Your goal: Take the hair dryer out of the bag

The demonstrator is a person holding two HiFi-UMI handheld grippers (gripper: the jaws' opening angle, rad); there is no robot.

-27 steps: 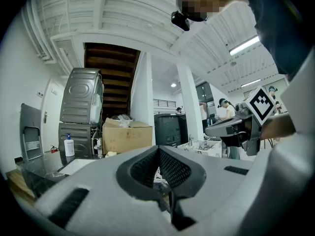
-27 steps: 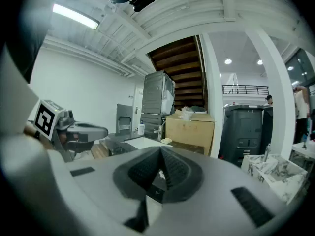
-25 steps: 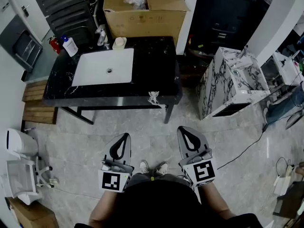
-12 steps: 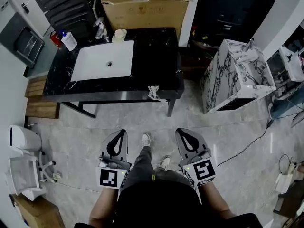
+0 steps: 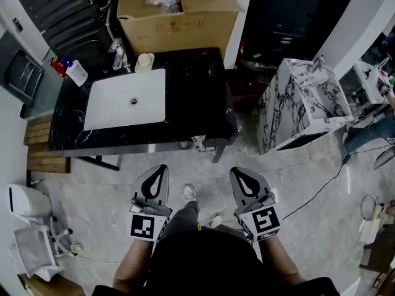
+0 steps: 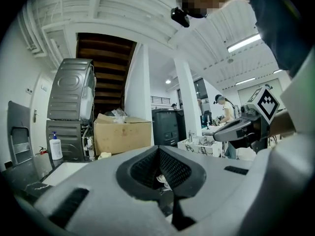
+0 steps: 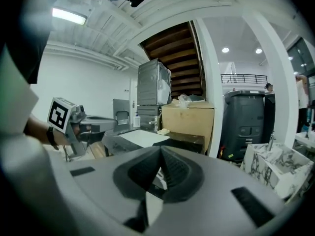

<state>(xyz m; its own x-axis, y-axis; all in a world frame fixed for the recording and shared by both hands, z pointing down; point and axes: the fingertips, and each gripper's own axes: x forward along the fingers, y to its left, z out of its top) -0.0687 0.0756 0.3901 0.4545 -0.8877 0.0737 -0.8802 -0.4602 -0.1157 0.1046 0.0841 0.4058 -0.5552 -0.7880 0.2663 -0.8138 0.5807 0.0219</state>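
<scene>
No hair dryer and no bag can be made out in any view. A small white crumpled thing (image 5: 199,142) hangs at the front edge of the black counter (image 5: 197,91); I cannot tell what it is. My left gripper (image 5: 162,168) and right gripper (image 5: 238,171) are held side by side over the floor, a little short of that counter edge, both pointing at it. Each is shut with nothing between its jaws. Past the left gripper's (image 6: 158,149) closed tips the white thing shows; the right gripper's (image 7: 160,149) own view shows the same.
A white sink (image 5: 126,98) is set in the counter, with a soap bottle (image 5: 77,73) at its far left. A cardboard box (image 5: 179,14) stands behind it. A marble-patterned vanity (image 5: 302,103) stands at the right, cables trail on the floor, and white bins (image 5: 28,196) stand at the left.
The person has stepped towards the counter, one foot forward. Both grippers have moved closer to the counter's front edge and stayed shut.
</scene>
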